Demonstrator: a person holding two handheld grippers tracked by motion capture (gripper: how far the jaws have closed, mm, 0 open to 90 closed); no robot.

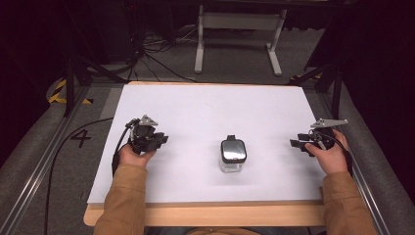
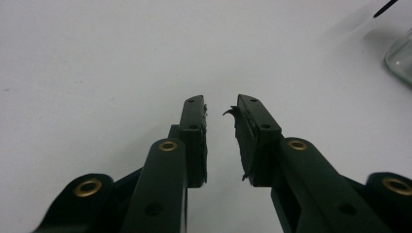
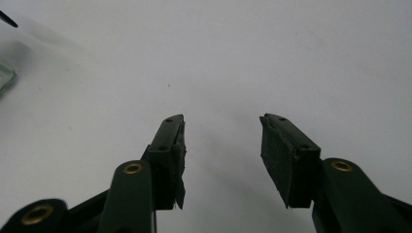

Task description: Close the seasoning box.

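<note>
A small glass jar (image 1: pixel 233 155) with a dark lid stands upright on the white table (image 1: pixel 205 107), between the two grippers and well apart from both. The left gripper (image 1: pixel 155 141) rests at the jar's 9 o'clock, jaws spread and nothing between them — its own view looks along the parted black pads (image 2: pixel 195 141) over bare white surface, with the jar's glass edge (image 2: pixel 401 56) at 2 o'clock. The right gripper (image 1: pixel 299 144) sits at the jar's 3 o'clock, jaws wide apart and holding nothing — the jar's rim (image 3: pixel 5 80) shows at 10 o'clock in its view.
</note>
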